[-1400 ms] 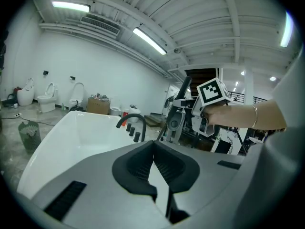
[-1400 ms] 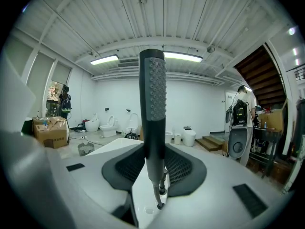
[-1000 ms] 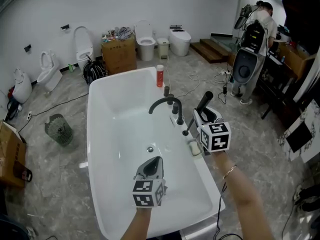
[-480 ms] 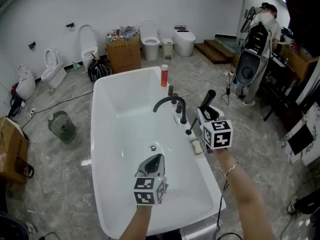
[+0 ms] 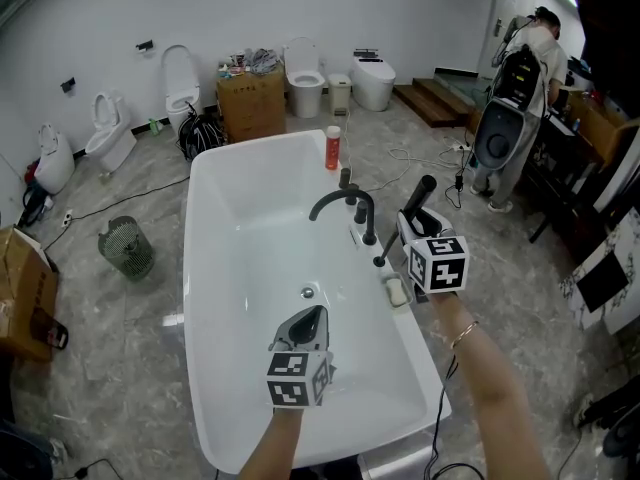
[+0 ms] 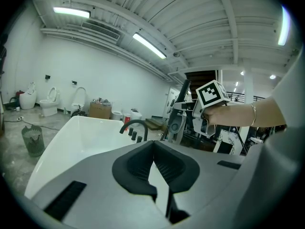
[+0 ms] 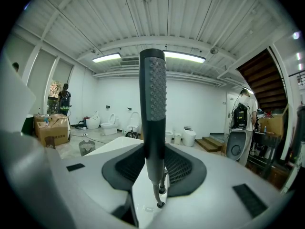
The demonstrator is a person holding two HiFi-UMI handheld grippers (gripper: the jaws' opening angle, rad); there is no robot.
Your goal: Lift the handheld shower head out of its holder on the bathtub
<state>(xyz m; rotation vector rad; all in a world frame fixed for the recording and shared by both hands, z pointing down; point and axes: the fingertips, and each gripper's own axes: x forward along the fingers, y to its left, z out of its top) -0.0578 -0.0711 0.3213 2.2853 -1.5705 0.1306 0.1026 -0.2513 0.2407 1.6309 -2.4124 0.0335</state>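
Note:
The black stick-shaped shower head [image 7: 153, 109] stands upright between the ribbed pads of my right gripper [image 7: 155, 168], which is shut on its handle. In the head view it [image 5: 416, 198] rises above the right gripper [image 5: 420, 226], over the right rim of the white bathtub [image 5: 200, 268]. A thin dark hose [image 5: 384, 255] runs from the handle down to the rim beside the black faucet [image 5: 338, 204]. My left gripper [image 5: 306, 324] hovers over the tub's near half, shut and holding nothing [image 6: 153, 144]. From the left gripper view, the right gripper [image 6: 209, 105] is seen holding the shower head.
A red bottle [image 5: 332, 148] stands on the tub's far rim and a pale soap bar [image 5: 397, 291] lies on the right rim. A wire basket [image 5: 125, 248] is left of the tub. Toilets and a cardboard box [image 5: 252, 103] line the back wall. A person [image 5: 530, 58] stands at far right.

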